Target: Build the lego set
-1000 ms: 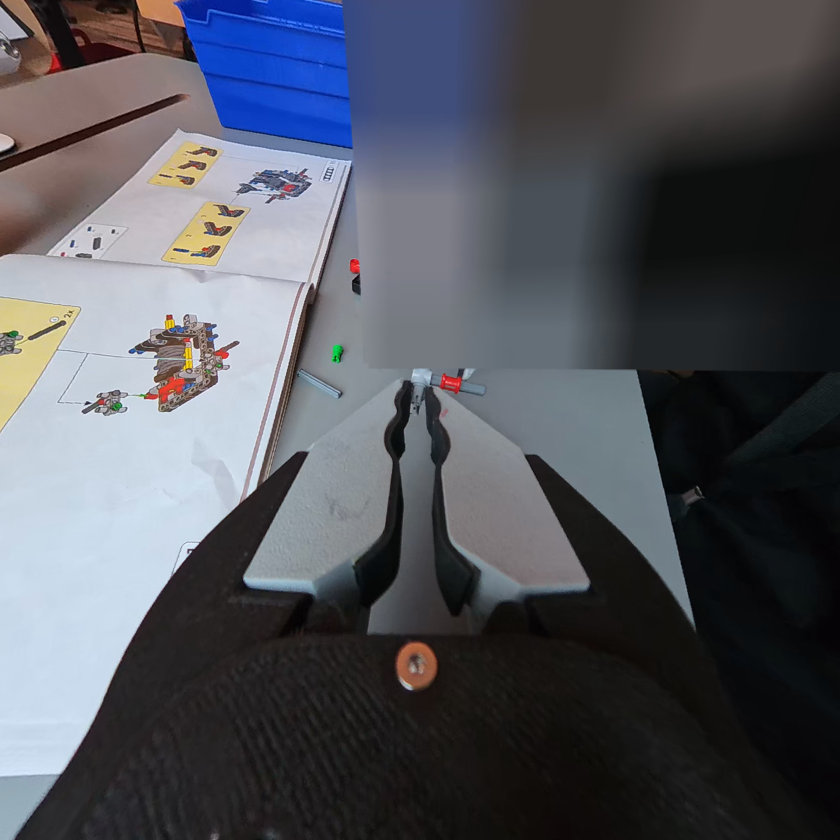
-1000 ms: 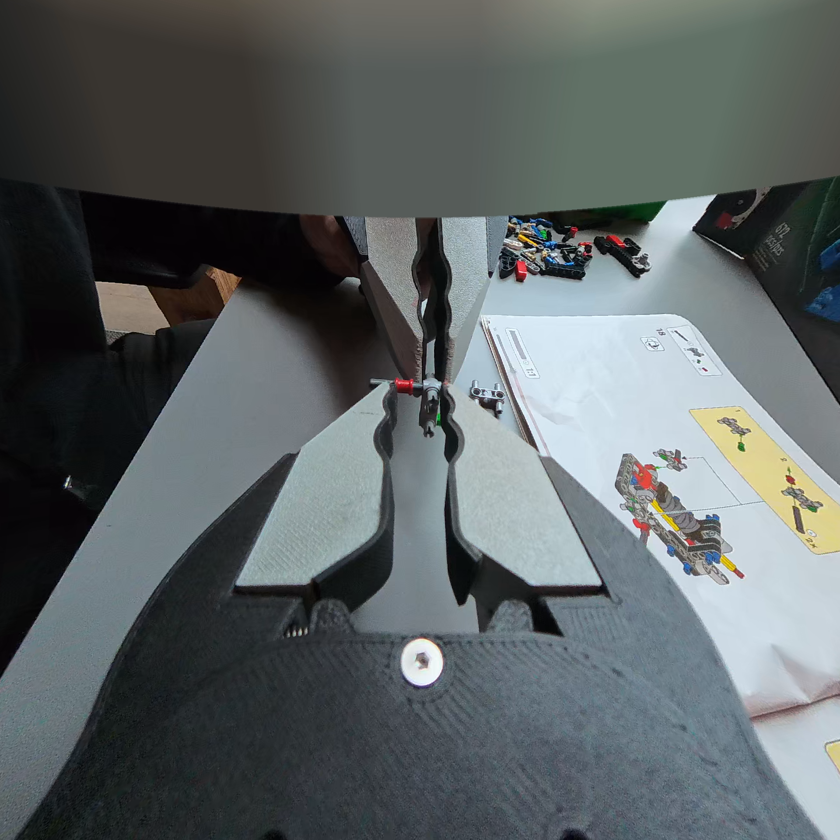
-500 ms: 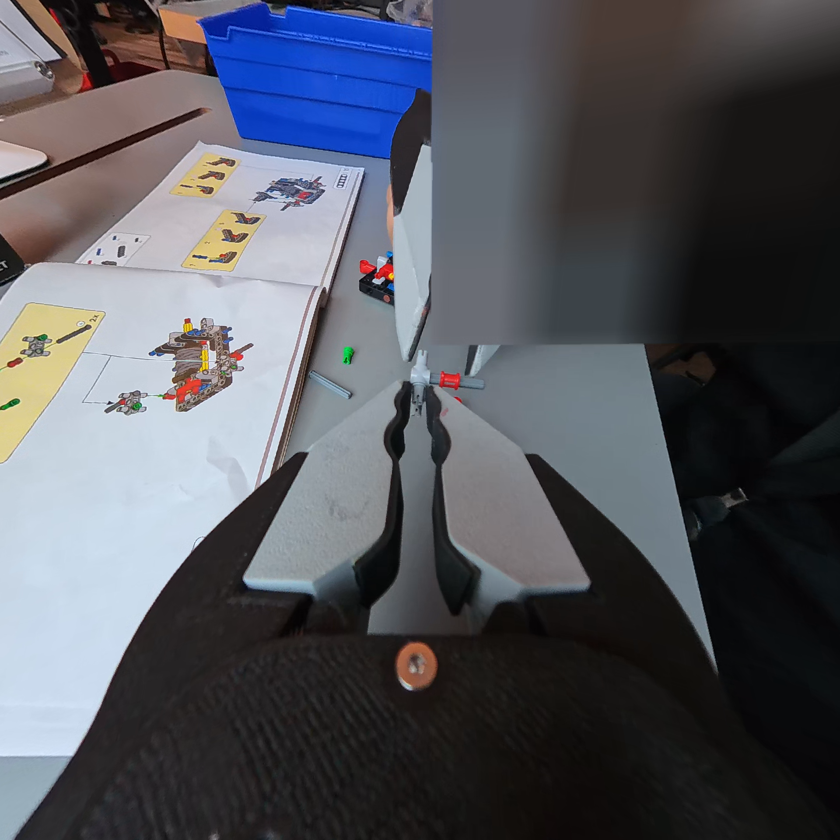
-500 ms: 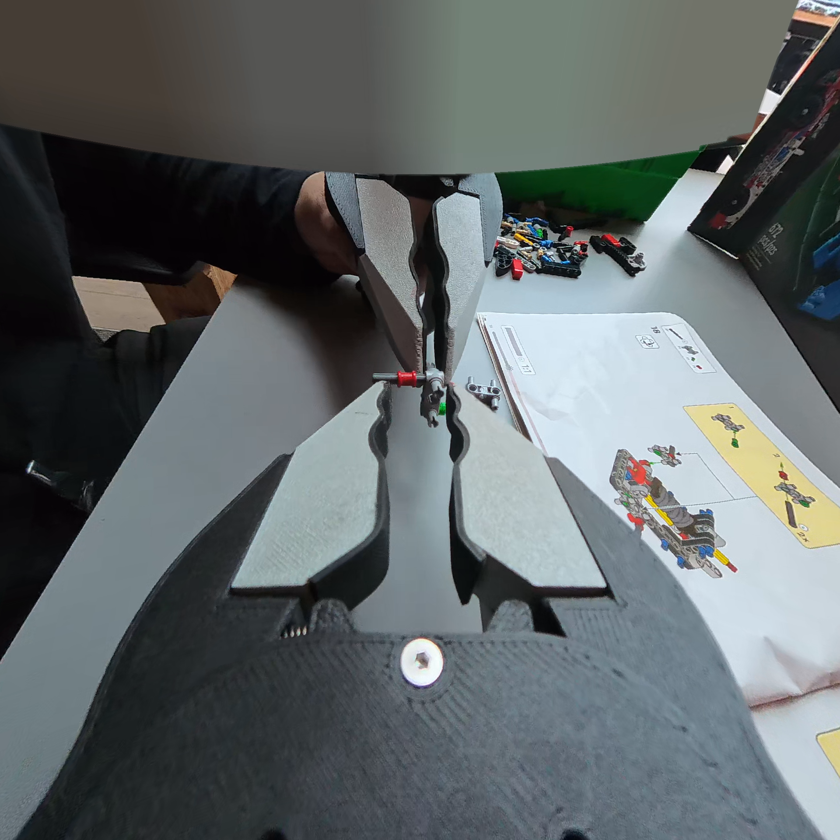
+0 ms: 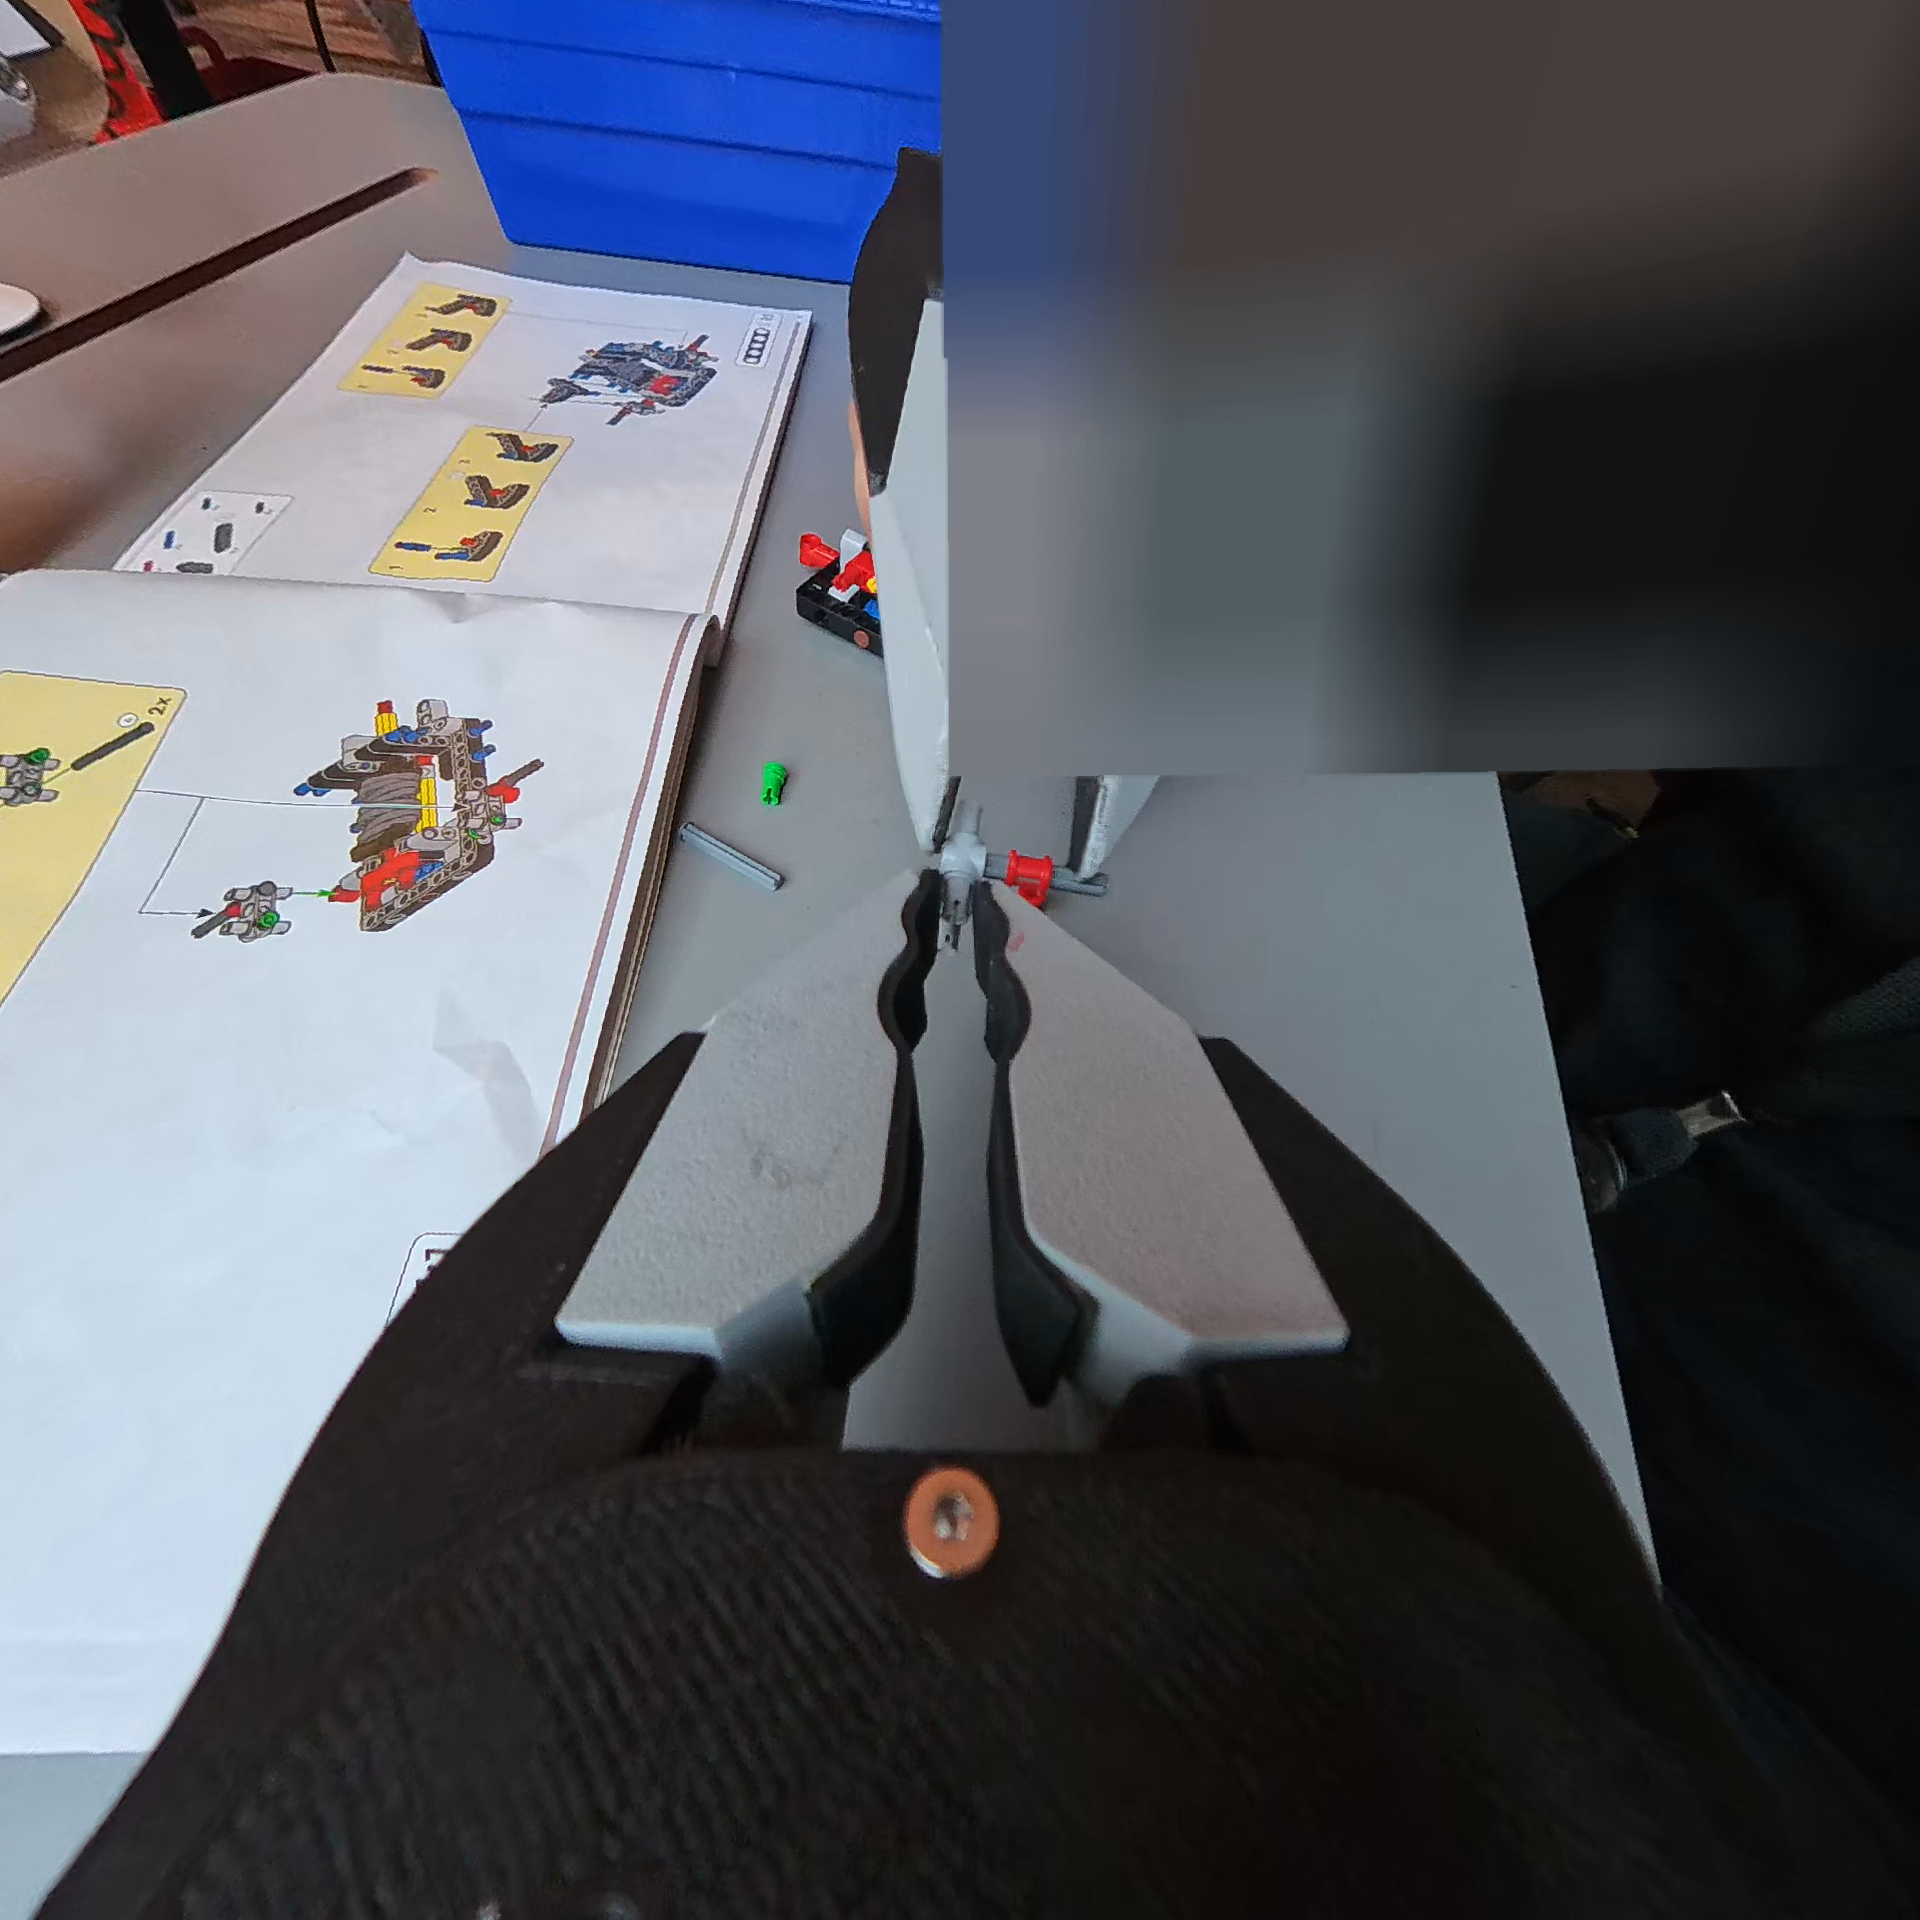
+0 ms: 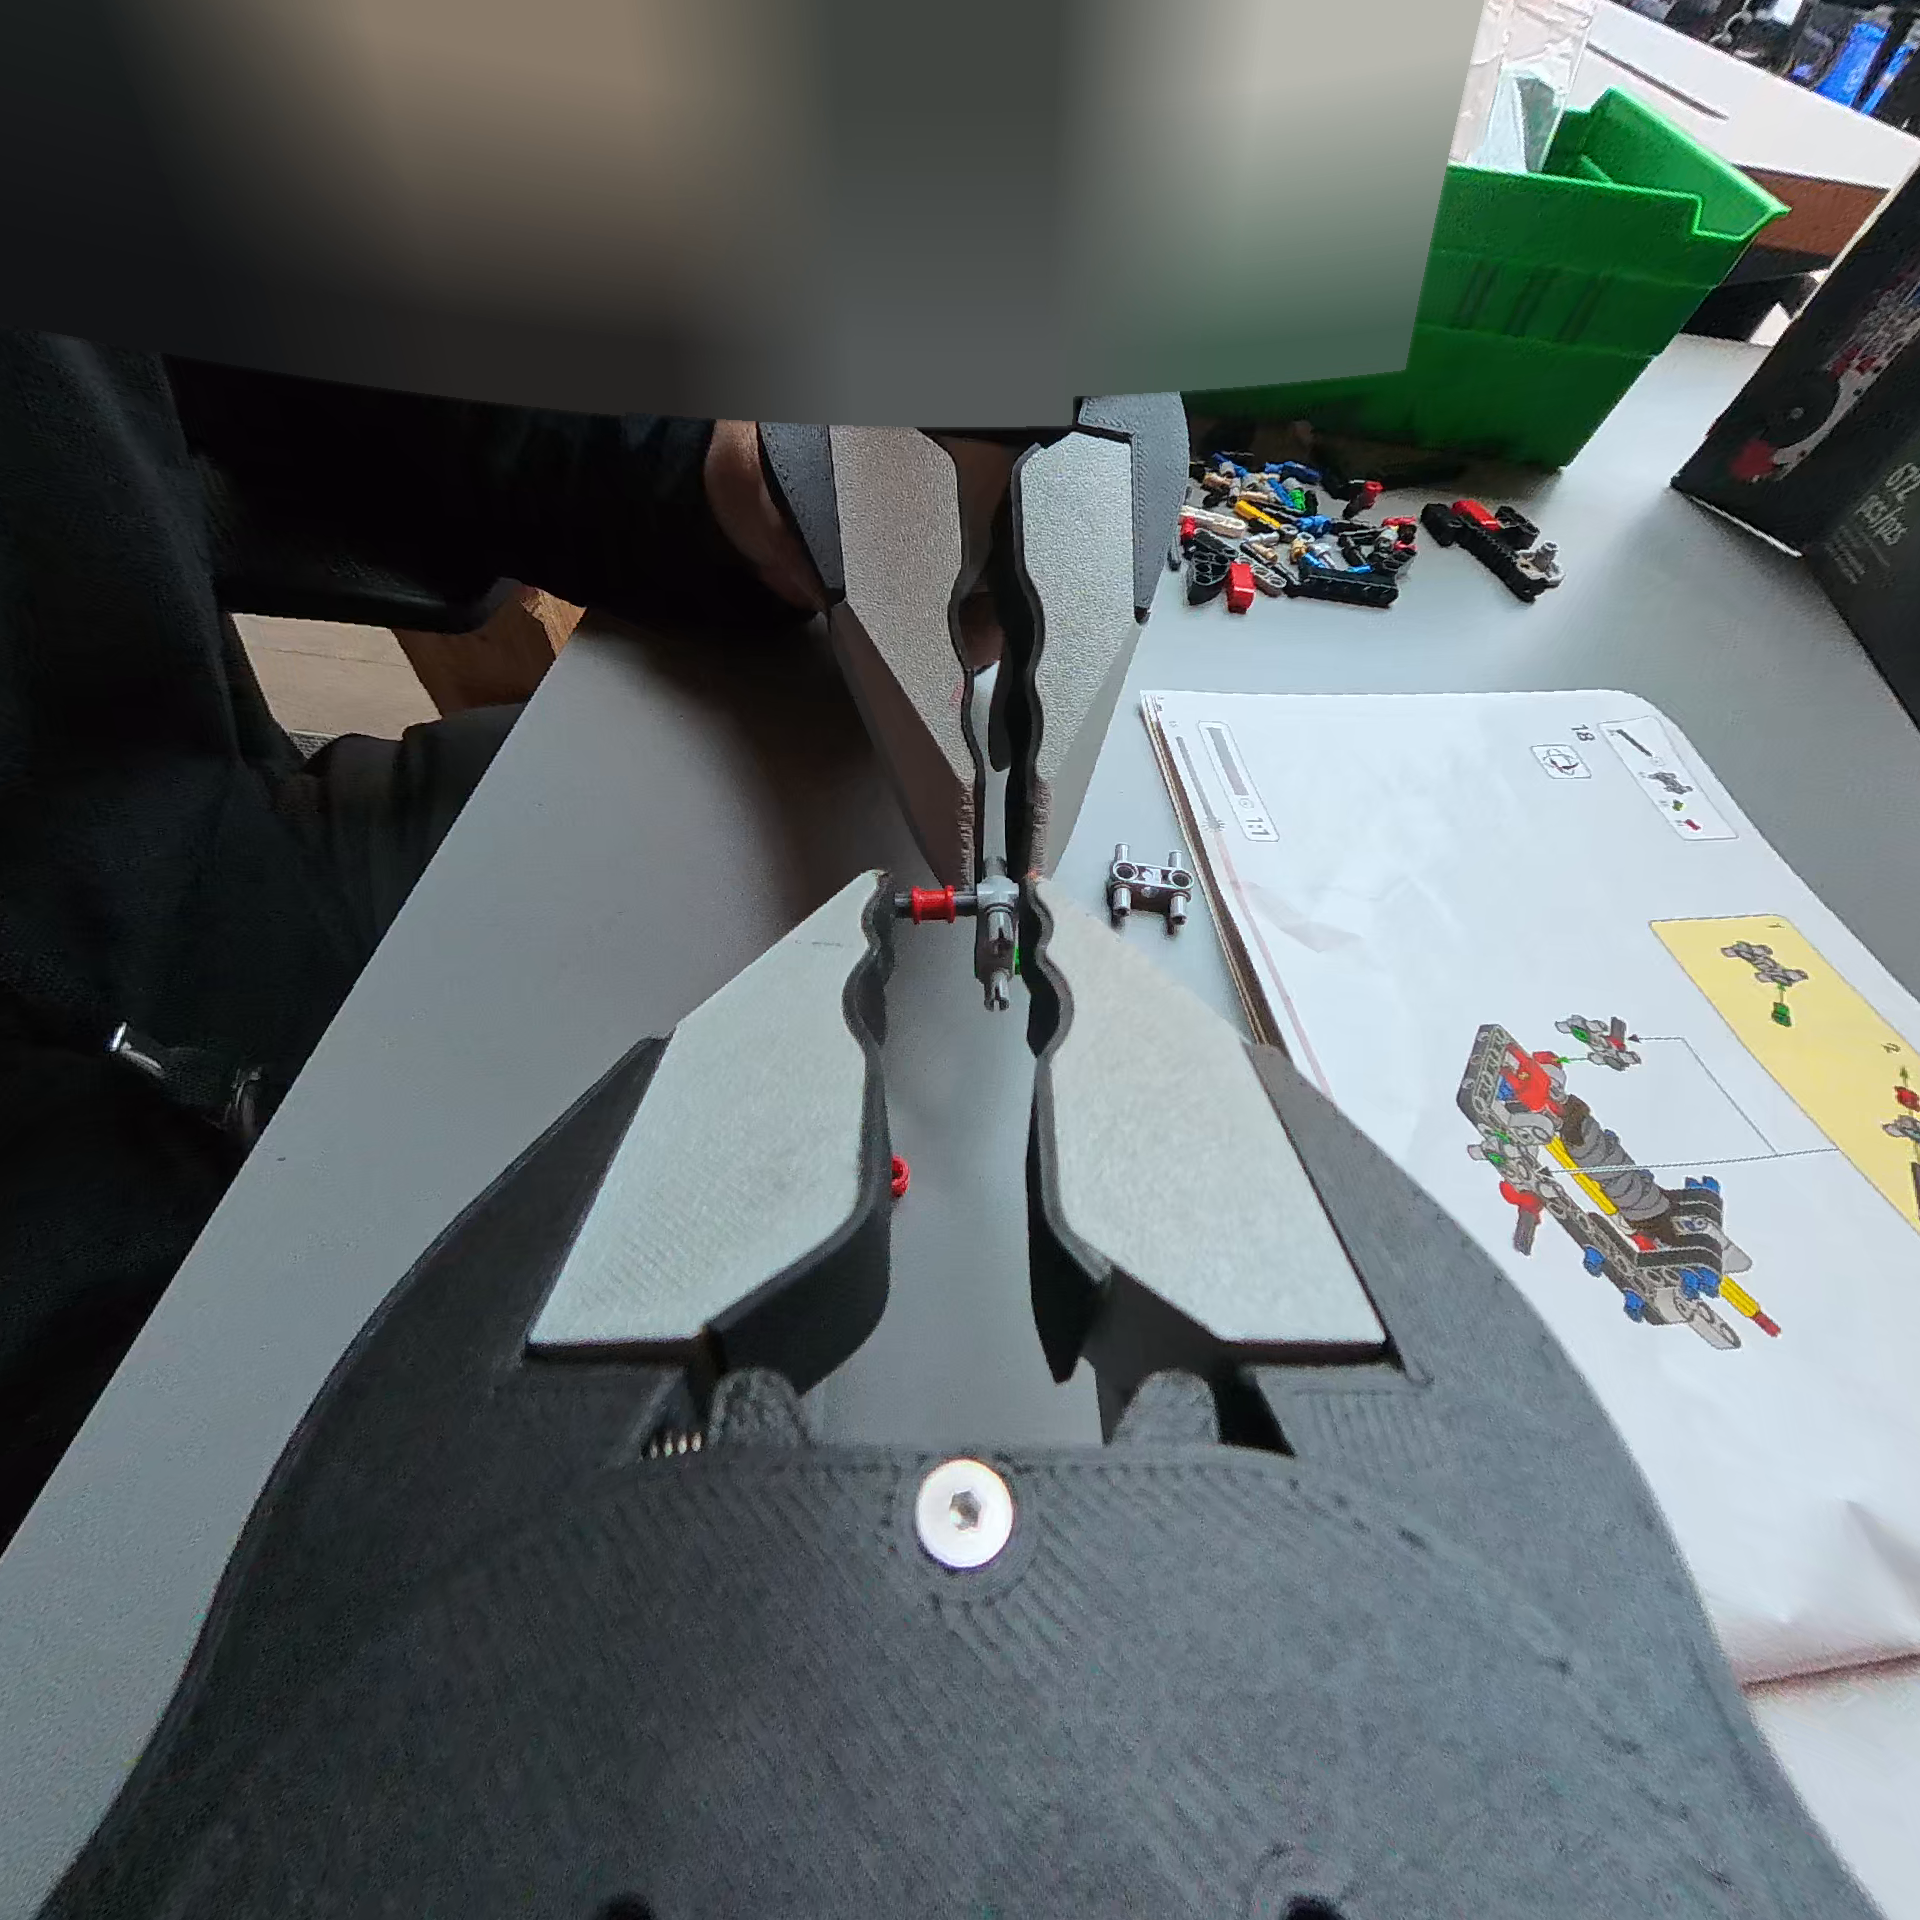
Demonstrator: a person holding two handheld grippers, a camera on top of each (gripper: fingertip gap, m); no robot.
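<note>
Small grey cross-shaped Lego connector (image 5: 964,854) with a red bushing (image 6: 932,902) on its sideways axle is pinched above the grey table (image 6: 582,935) by the left gripper (image 5: 951,920); the right gripper (image 6: 956,940) is parted (printed booklet (image 5: 312,1018) alongside).

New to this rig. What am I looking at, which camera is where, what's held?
No robot arm: a person holds two handheld grippers, each carrying a camera that looks along its fingers. In the left wrist view, the left gripper is shut on a small grey-and-red lego assembly. In the right wrist view, the right gripper meets it head-on with its fingers set wider. On the grey table lie an instruction booklet, loose lego pieces, a green pin and a grey axle.
</note>
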